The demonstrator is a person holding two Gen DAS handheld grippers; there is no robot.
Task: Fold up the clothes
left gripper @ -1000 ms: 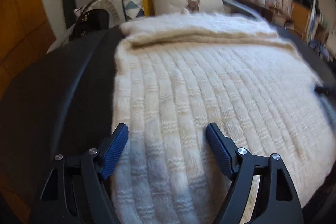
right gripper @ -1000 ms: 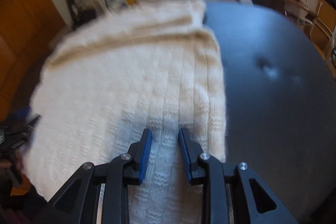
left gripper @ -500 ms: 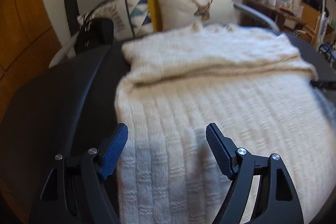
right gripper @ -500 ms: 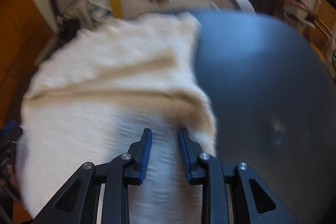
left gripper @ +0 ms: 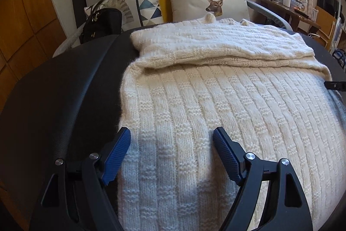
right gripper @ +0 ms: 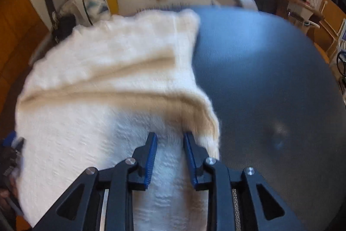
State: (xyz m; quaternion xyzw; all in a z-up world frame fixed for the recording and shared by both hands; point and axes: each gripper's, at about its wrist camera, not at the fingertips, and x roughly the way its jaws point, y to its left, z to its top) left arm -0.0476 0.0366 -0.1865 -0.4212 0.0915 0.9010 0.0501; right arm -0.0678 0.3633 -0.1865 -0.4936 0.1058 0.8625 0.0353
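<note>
Sweater [right gripper: 103, 101] hem lifted further | right tongs [right gripper: 169, 140] pinching it | left tongs [left gripper: 172, 140] spread

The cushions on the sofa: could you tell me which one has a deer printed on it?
The plain cream cushion on the right bears the deer's head; the other cushion, beside the black handbag, has blue triangles.

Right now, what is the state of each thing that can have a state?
Sweater: spread flat on the dark surface, far part folded over.
Left gripper: open, over the sweater's near left part.
Right gripper: jaws narrowly apart with sweater knit between them; grip cannot be told.
Deer pillow: upright against the sofa back.
Black bag: upright, beside the sofa.
</note>
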